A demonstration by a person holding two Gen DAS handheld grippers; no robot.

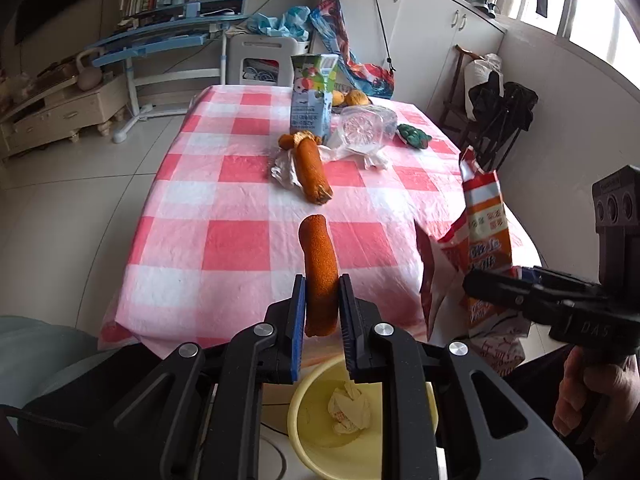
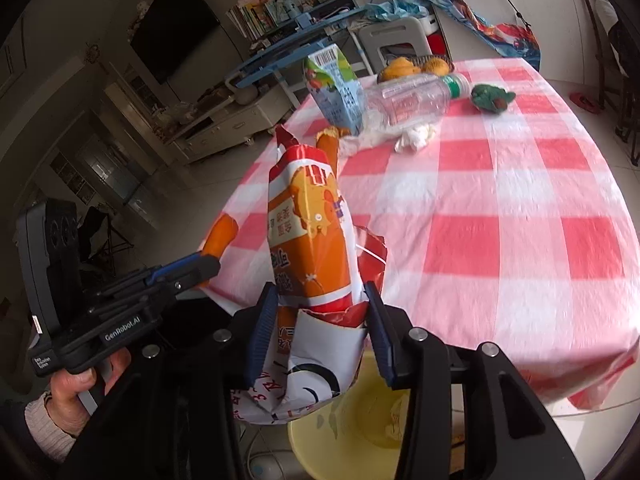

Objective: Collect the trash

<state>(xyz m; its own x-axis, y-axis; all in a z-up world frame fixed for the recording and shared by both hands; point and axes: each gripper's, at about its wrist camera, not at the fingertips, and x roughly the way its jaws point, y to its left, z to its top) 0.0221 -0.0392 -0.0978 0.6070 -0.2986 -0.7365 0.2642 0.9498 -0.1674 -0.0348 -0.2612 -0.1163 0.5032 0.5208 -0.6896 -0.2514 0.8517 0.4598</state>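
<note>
My left gripper [image 1: 322, 292] is shut on an orange roll [image 1: 320, 264] that sticks up between its blue pads, just off the near edge of the table. In the right wrist view that left gripper [image 2: 208, 264] shows at the left with the orange roll [image 2: 220, 236]. An orange and white snack bag [image 2: 308, 240] stands upright in my right gripper [image 2: 322, 316], whose pads press its crumpled lower part. Below both grippers is a yellow bin [image 1: 298, 420] with crumpled paper [image 1: 348, 408] inside. A second orange roll [image 1: 312, 168] lies on tissue mid-table.
The table has a pink and white checked cloth [image 1: 224, 240]. At its far end are a milk carton [image 1: 312, 96], a clear plastic bottle [image 1: 364, 126] on its side, white tissues [image 1: 284, 172], a green toy [image 1: 414, 136] and fruit [image 1: 356, 98]. A hand [image 1: 592, 396] holds the right gripper.
</note>
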